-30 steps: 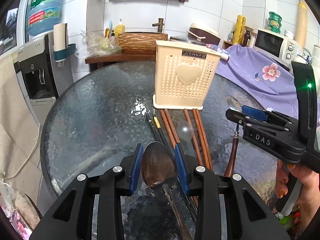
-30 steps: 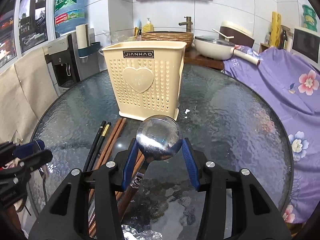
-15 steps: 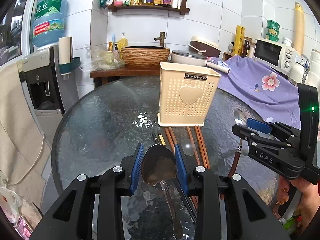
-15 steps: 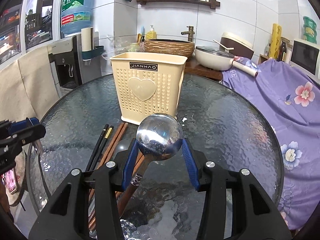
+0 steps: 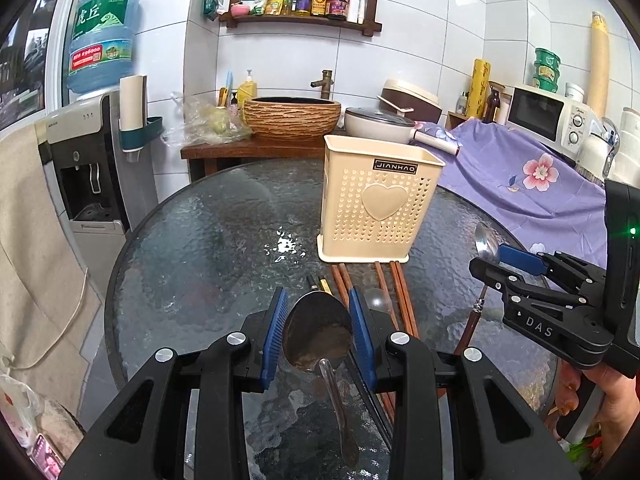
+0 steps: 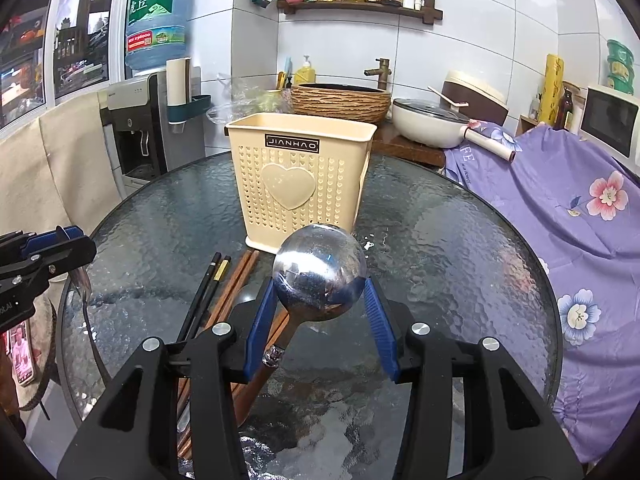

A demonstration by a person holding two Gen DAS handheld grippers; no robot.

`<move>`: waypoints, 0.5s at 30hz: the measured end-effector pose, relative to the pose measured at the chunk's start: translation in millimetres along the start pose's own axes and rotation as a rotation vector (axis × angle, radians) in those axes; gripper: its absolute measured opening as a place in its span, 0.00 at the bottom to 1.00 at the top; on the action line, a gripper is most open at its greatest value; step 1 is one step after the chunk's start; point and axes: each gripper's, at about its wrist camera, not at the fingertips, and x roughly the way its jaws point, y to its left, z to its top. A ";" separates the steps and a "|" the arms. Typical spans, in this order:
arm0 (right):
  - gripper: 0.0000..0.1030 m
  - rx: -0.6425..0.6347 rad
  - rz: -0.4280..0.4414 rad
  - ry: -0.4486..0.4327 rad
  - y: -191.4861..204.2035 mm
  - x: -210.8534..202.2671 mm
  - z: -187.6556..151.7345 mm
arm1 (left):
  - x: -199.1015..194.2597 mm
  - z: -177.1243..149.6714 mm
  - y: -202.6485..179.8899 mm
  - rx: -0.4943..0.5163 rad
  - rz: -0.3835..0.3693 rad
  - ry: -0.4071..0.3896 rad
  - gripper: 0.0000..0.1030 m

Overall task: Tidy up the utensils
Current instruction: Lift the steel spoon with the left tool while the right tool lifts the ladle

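Left tool (image 5: 318, 334) clenched on the bowl of an all-metal spoon (image 5: 316, 330), blue pads pressing its two edges, handle trailing back and down under the tool, spoon lifted clear of the tabletop (image 5: 200, 264). Right tool (image 6: 320, 320) clenched on the round bowl of a steel ladle (image 6: 319, 272) with a brown wooden handle, back of the bowl facing forward, handle slanting down to the left beneath the tool. Same right tool seen from the left wrist view at the right edge, gripped by a hand (image 5: 612, 408), ladle bowl poking up past its blue pad.

Cream plastic holder (image 6: 302, 178) with a heart on its front, standing upright on the round glass tabletop, just beyond both tools. Inside of the holder hidden from both views.

Brown wooden chopsticks (image 5: 400, 292) lying flat on the glass, tips just short of the holder's base, in two loose pairs. Black chopsticks (image 6: 200, 300) with a gold band lying beside them on the left. Small clear spoon (image 5: 378, 300) resting among the brown chopsticks, partly hidden by the left tool.
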 end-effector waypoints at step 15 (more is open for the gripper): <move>0.44 -0.003 -0.003 -0.008 -1.3 -6.0 4.9 | -7.9 5.4 -2.2 0.012 -0.013 -0.035 0.29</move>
